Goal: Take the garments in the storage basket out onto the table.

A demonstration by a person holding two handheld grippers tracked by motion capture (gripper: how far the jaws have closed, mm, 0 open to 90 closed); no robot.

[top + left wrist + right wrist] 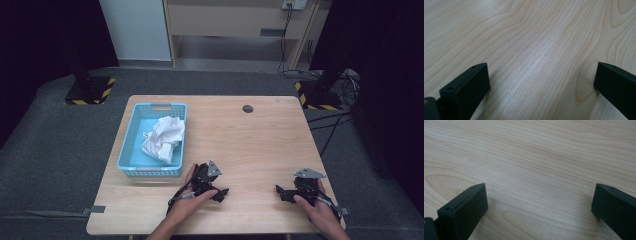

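A light blue plastic basket (131, 131) stands on the left part of the wooden table (250, 145), and a crumpled white cloth (164, 138) lies inside it. My left gripper (222, 192) rests low on the table just right of the basket's near corner, held by a hand. Its jaws stand wide apart in the left gripper view (541, 77), with bare wood between them. My right gripper (280, 192) sits near the table's front right, pointing left. In the right gripper view (539, 197) its jaws are also spread wide over bare wood.
A small dark round grommet (248, 108) is set in the table near its far edge. Black stands with yellow-black striped bases (90, 90) flank the table on the grey floor, and cables (330, 125) run along the right.
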